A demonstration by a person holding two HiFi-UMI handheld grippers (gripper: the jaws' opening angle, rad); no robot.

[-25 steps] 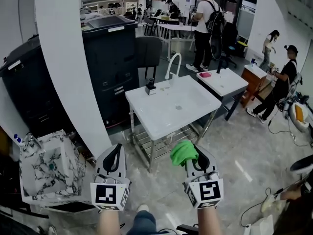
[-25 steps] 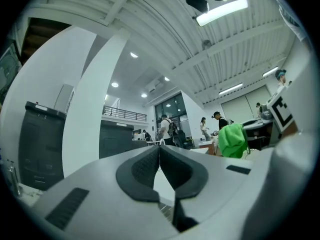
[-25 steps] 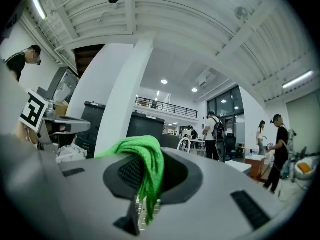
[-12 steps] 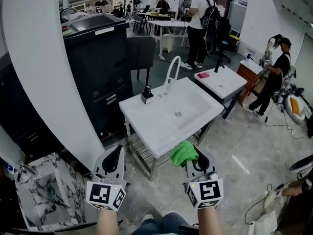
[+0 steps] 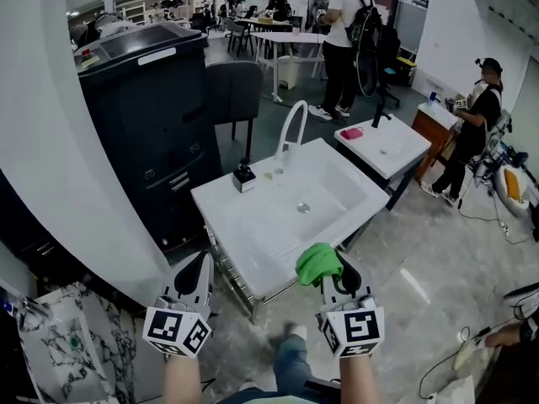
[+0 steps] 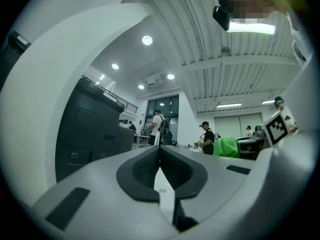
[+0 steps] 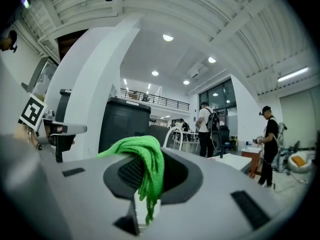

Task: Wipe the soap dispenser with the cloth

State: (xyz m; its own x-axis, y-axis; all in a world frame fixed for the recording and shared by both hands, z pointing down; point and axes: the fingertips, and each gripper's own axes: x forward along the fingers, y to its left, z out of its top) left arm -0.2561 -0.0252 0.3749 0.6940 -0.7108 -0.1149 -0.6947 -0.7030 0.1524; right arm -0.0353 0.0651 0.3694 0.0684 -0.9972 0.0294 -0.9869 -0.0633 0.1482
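A small dark soap dispenser (image 5: 244, 176) stands at the back left corner of a white sink unit (image 5: 253, 238), near the curved white tap (image 5: 290, 124). My right gripper (image 5: 330, 266) is shut on a bunched green cloth (image 5: 317, 262), held over the sink unit's near edge; in the right gripper view the cloth (image 7: 145, 159) hangs from between the jaws. My left gripper (image 5: 200, 268) is shut and holds nothing, just off the unit's near left corner. In the left gripper view its jaws (image 6: 160, 156) meet at the tips.
A tall black cabinet (image 5: 143, 116) and a white pillar (image 5: 50, 141) stand to the left. A second white sink unit (image 5: 383, 146) with a pink item is at the back right. People stand behind and to the right. A marbled box (image 5: 59, 343) sits at lower left.
Both grippers have come closer to the white sink unit, which now fills more of the head view. The marbled box has slid to the lower left. The cloth stays held.
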